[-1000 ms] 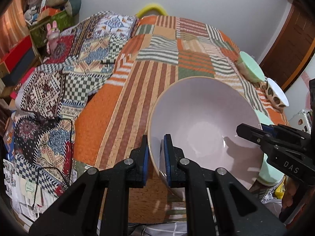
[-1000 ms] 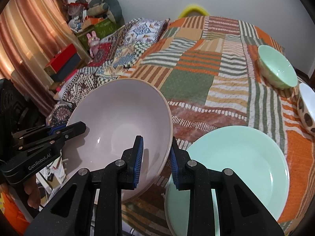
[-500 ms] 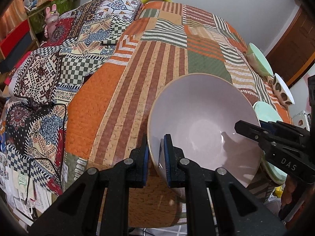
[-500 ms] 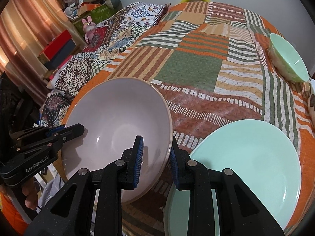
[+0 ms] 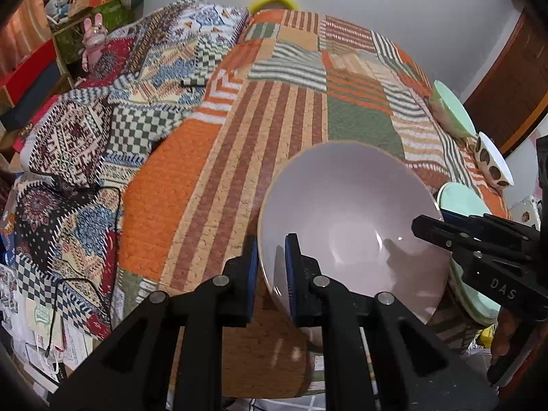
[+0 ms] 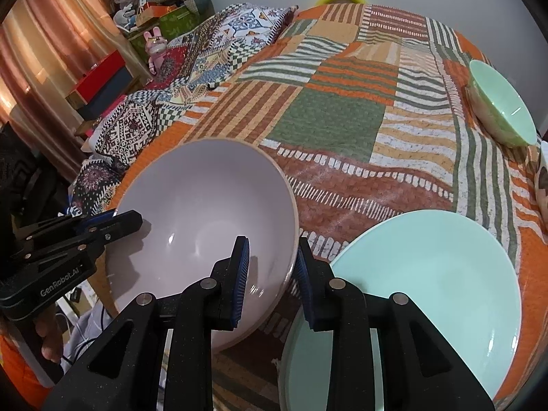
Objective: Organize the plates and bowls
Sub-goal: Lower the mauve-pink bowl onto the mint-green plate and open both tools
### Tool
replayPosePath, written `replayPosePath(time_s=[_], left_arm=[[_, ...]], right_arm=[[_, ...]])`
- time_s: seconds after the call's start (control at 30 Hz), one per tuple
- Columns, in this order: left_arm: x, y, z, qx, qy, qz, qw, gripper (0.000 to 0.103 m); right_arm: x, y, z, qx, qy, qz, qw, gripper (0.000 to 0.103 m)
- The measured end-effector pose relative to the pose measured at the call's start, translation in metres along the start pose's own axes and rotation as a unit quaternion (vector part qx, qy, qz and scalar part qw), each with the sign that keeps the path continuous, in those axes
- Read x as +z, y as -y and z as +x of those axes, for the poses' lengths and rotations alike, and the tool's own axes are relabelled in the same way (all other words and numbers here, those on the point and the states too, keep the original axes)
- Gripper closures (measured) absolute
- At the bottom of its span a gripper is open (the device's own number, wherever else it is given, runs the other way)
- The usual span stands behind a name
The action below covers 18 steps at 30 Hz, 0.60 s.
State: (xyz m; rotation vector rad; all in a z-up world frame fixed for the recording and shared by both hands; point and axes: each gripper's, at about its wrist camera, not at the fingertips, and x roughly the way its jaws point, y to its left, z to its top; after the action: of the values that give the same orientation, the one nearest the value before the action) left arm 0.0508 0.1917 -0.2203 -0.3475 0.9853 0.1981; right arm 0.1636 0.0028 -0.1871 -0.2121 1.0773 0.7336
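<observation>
Raised slightly off the quilt (image 6: 342, 120): bowl (image 6: 205, 205), rim pinched by both grippers' (image 5: 269, 267) (image 6: 270, 274) jaws; uneven pull could drop it onto plate (image 6: 428, 274).

The pink bowl (image 6: 205, 212) has swung back from the mint plate (image 6: 428, 274), higher over the quilt (image 6: 325, 116).

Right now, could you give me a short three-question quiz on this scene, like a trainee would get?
1. True or false: only the left hand-held gripper grips the pink bowl.
2. What lies right of the pink bowl? A) mint plate B) cup C) spoon
3. Fill in: the mint bowl sits on the ____, far right.

Key: 1 false, the right hand-held gripper straddles its rim too, though less tightly; 2 A; 3 patchwork quilt.
</observation>
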Motion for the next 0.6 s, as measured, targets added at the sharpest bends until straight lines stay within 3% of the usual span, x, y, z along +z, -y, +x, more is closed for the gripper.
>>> replayPosePath(time_s=[0.3, 0.6], left_arm=[[0.014, 0.020, -0.040, 0.011, 0.055, 0.026, 0.9981, 0.089], [0.031, 0.075, -0.086, -0.017, 0.116, 0.073, 0.9904, 0.086]], right_arm=[[0.002, 0.007, -0.041, 0.006, 0.053, 0.005, 0.999, 0.075], [-0.004, 0.031, -0.098, -0.011, 0.124, 0.020, 0.992, 0.071]])
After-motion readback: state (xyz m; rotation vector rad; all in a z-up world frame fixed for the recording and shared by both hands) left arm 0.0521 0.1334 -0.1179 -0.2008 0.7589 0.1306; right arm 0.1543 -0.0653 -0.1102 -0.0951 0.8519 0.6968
